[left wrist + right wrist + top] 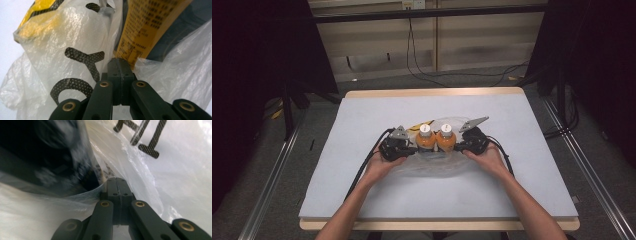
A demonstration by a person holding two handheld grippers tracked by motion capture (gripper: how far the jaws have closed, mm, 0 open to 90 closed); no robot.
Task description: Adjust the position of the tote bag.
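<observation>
High view has the left gripper (411,149) closed tight, jaws pinching the edge of the clear plastic bag (432,167). Just right of its tip stand two orange bottles (435,140) with white caps, side by side inside the bag, squeezed between both tools. On their far side the right gripper (459,147) is clamped flat too, on the bag's other edge, film bunched around its tip.

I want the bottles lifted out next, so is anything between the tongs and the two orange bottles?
Yes: the clear plastic bag. Both orange bottles stand inside it, and the left tongs and right tongs are shut on its film at either side, so film lies between jaws and bottles.
</observation>
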